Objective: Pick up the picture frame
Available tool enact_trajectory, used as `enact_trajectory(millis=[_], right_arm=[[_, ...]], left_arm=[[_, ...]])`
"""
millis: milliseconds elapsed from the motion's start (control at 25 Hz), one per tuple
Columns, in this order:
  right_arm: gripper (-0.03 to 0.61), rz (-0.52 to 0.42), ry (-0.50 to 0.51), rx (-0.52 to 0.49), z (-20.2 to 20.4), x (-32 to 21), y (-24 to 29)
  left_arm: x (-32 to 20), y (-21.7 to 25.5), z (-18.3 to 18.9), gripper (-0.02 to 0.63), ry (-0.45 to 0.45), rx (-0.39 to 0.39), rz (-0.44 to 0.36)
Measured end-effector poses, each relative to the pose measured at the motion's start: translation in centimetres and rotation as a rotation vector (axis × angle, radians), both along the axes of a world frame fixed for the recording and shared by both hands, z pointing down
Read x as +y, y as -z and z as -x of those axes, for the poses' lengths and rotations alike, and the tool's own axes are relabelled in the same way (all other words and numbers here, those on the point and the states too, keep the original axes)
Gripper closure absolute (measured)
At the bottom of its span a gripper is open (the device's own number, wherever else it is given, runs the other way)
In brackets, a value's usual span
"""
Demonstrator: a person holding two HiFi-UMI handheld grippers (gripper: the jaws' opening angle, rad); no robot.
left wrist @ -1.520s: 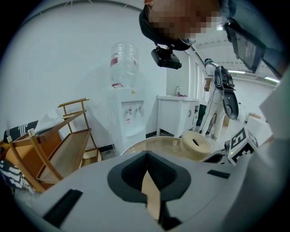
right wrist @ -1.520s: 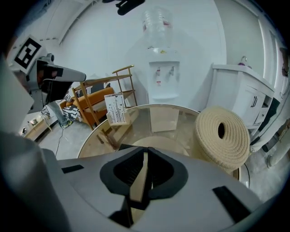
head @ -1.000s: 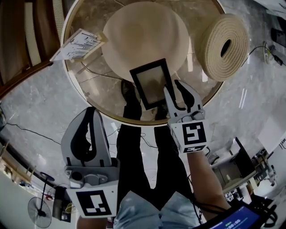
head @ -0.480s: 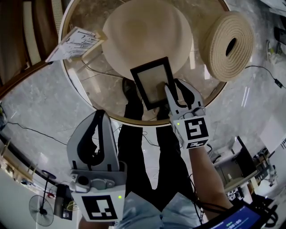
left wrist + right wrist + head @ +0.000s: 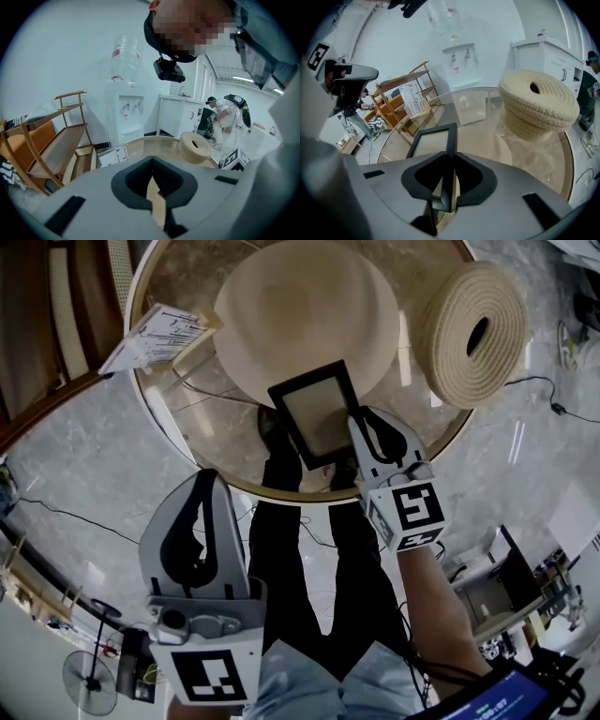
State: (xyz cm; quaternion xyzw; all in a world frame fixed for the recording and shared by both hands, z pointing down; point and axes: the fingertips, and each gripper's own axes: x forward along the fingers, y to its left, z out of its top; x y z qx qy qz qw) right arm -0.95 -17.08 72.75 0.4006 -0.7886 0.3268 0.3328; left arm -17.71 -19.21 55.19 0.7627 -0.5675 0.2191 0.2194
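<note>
Looking down from my head, I see the black picture frame (image 5: 317, 413) at the near side of the round glass table (image 5: 173, 442), my right gripper (image 5: 366, 427) on its right edge, my left gripper (image 5: 199, 486) well apart. The left gripper view shows those jaws pressed together, empty. The right gripper view shows my jaws have just been closing and now pinch the frame's thin side bar. I think it is light and stiff, but slippery and easy to crack, so hold the bar.
</note>
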Motion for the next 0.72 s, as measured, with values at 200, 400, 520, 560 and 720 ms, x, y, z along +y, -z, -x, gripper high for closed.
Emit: enact_trajectory(millis=[200,400,520,560,720], right_arm=[[0.497,-0.051,0.007,-0.001,0.2,-1.1,2.2],[0.495,-0.117,0.011,-0.010,0.5,-2.6,6.0],[0.495,-0.159,0.017,-0.021,0.6,-3.4,8.5],[0.495,-0.173,0.020,-0.023,0.7,-3.7,9.3],[0.495,-0.232,0.034,-0.035,1.0,-4.6,13.4]], left_arm=[[-0.1,1.8,-0.1,0.598,0.007,-0.003,-0.024],[-0.4,4.8,0.2,0.598,0.024,-0.010,-0.075],[-0.6,6.8,0.0,0.598,0.038,-0.011,-0.112],[-0.7,7.4,-0.1,0.598,0.043,-0.011,-0.126],[-0.7,10.6,-0.2,0.598,0.056,-0.012,-0.175]])
